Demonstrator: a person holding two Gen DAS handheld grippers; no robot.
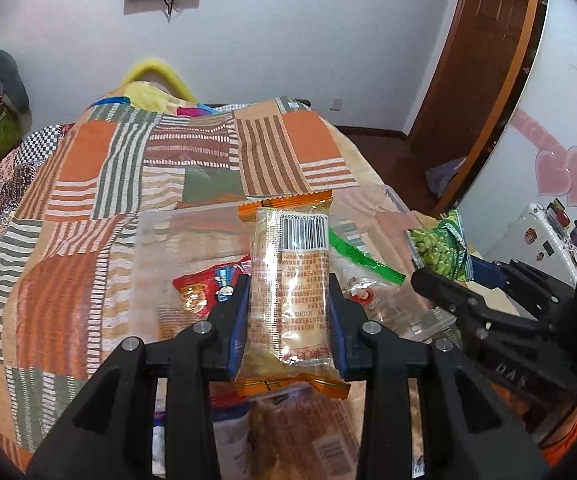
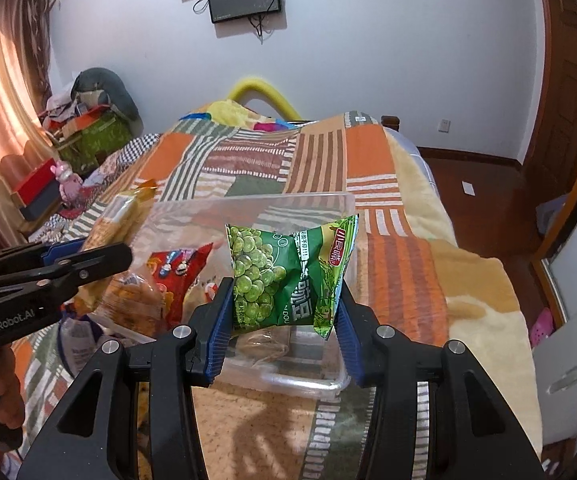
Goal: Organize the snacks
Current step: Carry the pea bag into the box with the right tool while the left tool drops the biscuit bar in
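Now | left gripper grips orange packet, lengthwise upright | right gripper grips pea bag

Glossy plastic green pea packet, clear plastic bin.

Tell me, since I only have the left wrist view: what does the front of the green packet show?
Observer: The green packet, clamped in the right gripper, pictures green peas beside white lettering.
Operator: What is under it?
Observer: The near corner of a clear plastic box, resting on the patchwork blanket.
Operator: Is my packet near that box?
Observer: Yes. The left gripper holds the orange-edged packet over the box's left side, above a red snack bag.
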